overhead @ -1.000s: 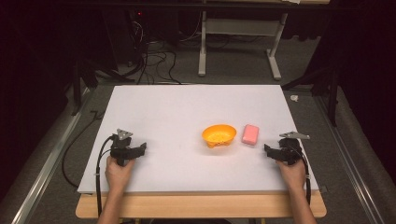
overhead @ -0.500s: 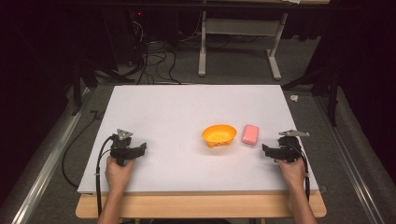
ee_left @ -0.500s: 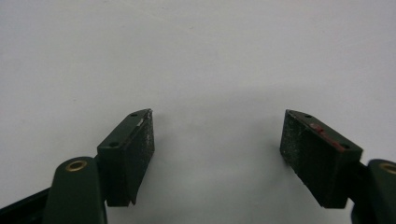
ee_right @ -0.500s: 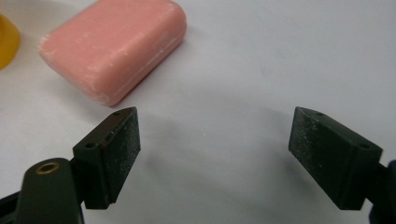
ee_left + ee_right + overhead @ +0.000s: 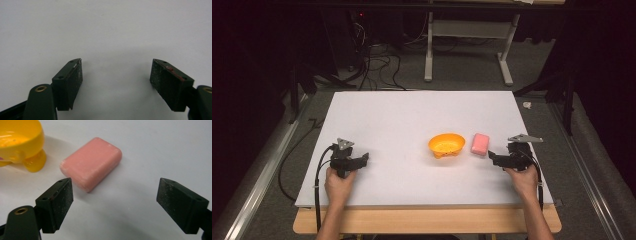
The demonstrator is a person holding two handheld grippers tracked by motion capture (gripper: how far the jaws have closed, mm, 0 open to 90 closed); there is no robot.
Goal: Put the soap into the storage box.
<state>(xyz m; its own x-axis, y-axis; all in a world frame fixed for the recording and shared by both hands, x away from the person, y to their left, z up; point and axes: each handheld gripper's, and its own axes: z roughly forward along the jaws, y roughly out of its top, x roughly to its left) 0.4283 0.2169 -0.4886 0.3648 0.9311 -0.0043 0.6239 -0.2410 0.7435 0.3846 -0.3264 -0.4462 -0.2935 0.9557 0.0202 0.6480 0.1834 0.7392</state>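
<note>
High view: the white table board [image 5: 412, 115] carries an orange bowl [image 5: 446, 144] near its middle and a pink soap bar [image 5: 480, 143] just beside it, apart from the bowl and lying flat on the board. The right gripper [image 5: 493, 158] sits near the bar, pointed toward it but not touching. The left gripper [image 5: 363, 159] rests well apart from both items, at the opposite side of the board.

Left gripper view: the left gripper [image 5: 116, 75] has its jaws spread wide over bare white surface, with nothing between them.

Right gripper view: the right gripper [image 5: 115, 200] has just been opening its jaws; they now stand wide with nothing between them. The pink soap bar [image 5: 91, 167] lies ahead of the left-hand pad, untouched, and the orange bowl [image 5: 21, 142] stands beyond it on small feet, its visible part apparently empty.

Assessment: the work appears to be at its start. The bar is not yet gripped or lifted, and the bowl has received nothing. Remaining, in my judgement: advance the right gripper around the bar, clamp, lift, and most likely place it in the bowl.
</note>
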